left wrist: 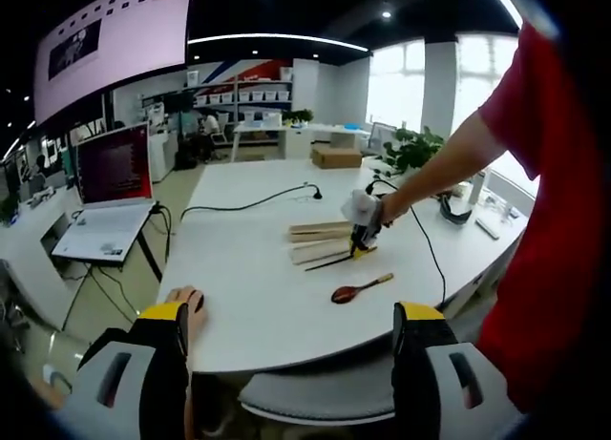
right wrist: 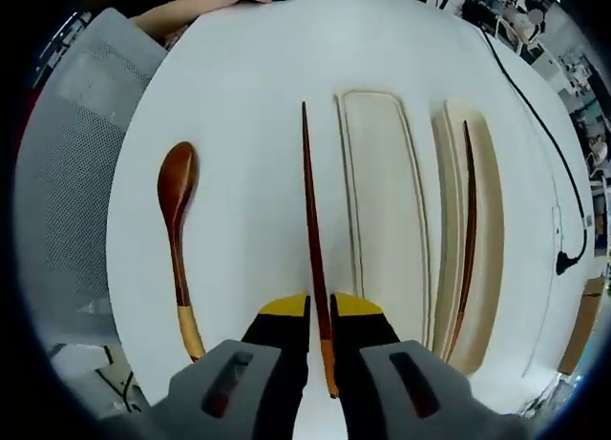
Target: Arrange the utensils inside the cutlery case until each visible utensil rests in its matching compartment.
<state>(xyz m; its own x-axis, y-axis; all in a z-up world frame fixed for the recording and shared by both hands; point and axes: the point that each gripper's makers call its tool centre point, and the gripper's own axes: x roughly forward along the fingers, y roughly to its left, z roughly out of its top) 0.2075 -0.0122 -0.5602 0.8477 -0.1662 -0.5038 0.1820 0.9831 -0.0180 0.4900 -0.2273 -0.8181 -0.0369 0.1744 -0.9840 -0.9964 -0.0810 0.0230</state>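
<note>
The pale wooden cutlery case (right wrist: 382, 211) lies on the white table (right wrist: 239, 96), with an empty long compartment beside a second one that holds a dark chopstick (right wrist: 468, 230). My right gripper (right wrist: 320, 306) is shut on the near end of another dark chopstick (right wrist: 312, 220), which runs just left of the case. A brown wooden spoon (right wrist: 176, 220) with a light handle lies further left. In the left gripper view the case (left wrist: 320, 241), spoon (left wrist: 361, 288) and right gripper (left wrist: 363, 235) sit mid-table. My left gripper (left wrist: 296, 316) hangs open at the near table edge, holding nothing.
A hand rests on a dark mouse (left wrist: 183, 297) at the table edge. A black cable (left wrist: 248, 203) crosses the far part of the table. A grey mesh chair (left wrist: 315, 397) stands below the edge. A laptop (left wrist: 115, 173) sits on a side desk to the left.
</note>
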